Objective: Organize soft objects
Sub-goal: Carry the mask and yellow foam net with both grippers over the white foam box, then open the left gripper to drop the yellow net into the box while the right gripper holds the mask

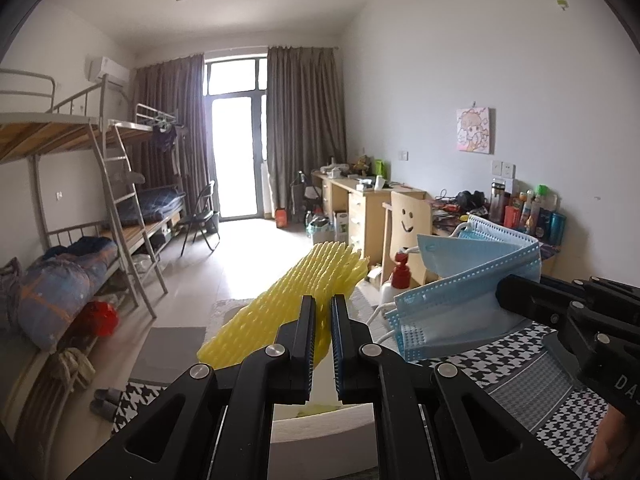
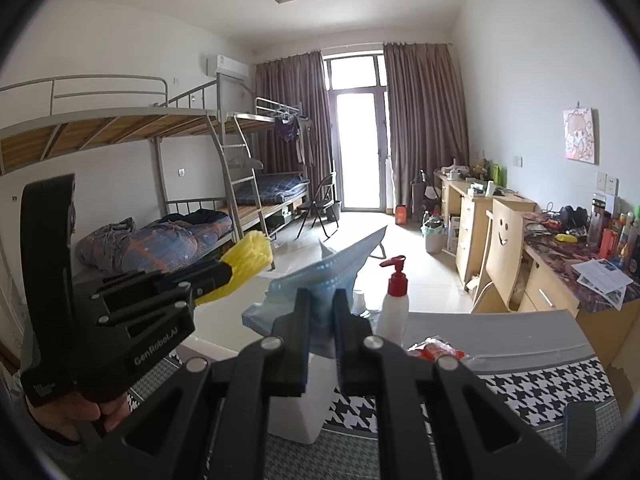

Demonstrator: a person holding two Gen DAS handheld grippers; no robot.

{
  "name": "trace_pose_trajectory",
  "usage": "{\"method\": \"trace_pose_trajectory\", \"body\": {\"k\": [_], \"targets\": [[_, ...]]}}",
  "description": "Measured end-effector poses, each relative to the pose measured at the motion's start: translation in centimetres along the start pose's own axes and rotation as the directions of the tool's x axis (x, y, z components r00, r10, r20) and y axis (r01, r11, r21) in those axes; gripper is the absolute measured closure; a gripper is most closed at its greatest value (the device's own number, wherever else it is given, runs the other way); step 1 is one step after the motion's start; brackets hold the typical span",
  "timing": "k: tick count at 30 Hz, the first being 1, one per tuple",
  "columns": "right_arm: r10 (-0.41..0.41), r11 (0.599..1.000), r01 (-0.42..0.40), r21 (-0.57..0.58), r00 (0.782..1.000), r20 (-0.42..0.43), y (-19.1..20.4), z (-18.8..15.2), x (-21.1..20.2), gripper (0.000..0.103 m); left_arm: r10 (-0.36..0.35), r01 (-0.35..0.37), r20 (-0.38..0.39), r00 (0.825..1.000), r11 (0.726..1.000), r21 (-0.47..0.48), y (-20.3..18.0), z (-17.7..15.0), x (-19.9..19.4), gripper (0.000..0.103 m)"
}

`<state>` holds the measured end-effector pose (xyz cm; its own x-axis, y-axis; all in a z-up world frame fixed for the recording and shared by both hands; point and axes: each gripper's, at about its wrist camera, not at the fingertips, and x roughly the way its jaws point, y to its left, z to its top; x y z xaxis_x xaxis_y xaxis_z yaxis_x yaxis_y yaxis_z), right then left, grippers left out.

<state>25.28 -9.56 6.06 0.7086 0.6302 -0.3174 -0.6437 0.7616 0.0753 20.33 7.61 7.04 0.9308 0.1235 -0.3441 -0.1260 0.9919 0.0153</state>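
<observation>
My left gripper (image 1: 322, 309) is shut on a yellow foam net sleeve (image 1: 280, 316), held up in the air; the sleeve sticks out forward and to the left. It also shows in the right wrist view (image 2: 246, 262), with the left gripper (image 2: 224, 276) to the left. My right gripper (image 2: 321, 304) is shut on a stack of blue face masks (image 2: 320, 276), also lifted. In the left wrist view the masks (image 1: 460, 288) hang at the right, pinched by the right gripper (image 1: 506, 294).
Below is a table with a black-and-white houndstooth cloth (image 2: 532, 388). On it stand a white pump bottle with a red top (image 2: 394, 304), a red packet (image 2: 436, 350) and a white container (image 2: 296, 416). Beyond are bunk beds (image 2: 180, 232), desks (image 2: 480, 208) and a chair (image 2: 504, 248).
</observation>
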Motion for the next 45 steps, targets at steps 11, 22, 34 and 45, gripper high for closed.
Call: {"method": "trace_pose_trajectory", "body": {"k": [11, 22, 34, 45], "targets": [[0.003, 1.0, -0.003, -0.006, 0.999, -0.033, 0.2, 0.4, 1.8, 0.089, 0.024, -0.026, -0.038, 0.999, 0.999, -0.03, 1.3, -0.5, 1.6, 0.095], [-0.003, 1.0, 0.003, 0.005, 0.998, -0.059, 0.0, 0.4, 2.7, 0.089, 0.017, -0.021, -0.097, 0.995, 0.999, -0.041, 2.3, -1.3, 3.7, 0.095], [-0.017, 1.0, 0.017, 0.005, 0.998, -0.064, 0.3, 0.5, 2.8, 0.089, 0.033, -0.036, -0.083, 0.996, 0.999, -0.039, 2.9, -1.3, 2.9, 0.03], [-0.002, 1.0, 0.002, -0.009, 0.998, -0.068, 1.1, 0.7, 3.2, 0.089, 0.141, -0.144, -0.049, 0.989, 0.987, -0.069, 4.4, -1.4, 1.4, 0.001]]}}
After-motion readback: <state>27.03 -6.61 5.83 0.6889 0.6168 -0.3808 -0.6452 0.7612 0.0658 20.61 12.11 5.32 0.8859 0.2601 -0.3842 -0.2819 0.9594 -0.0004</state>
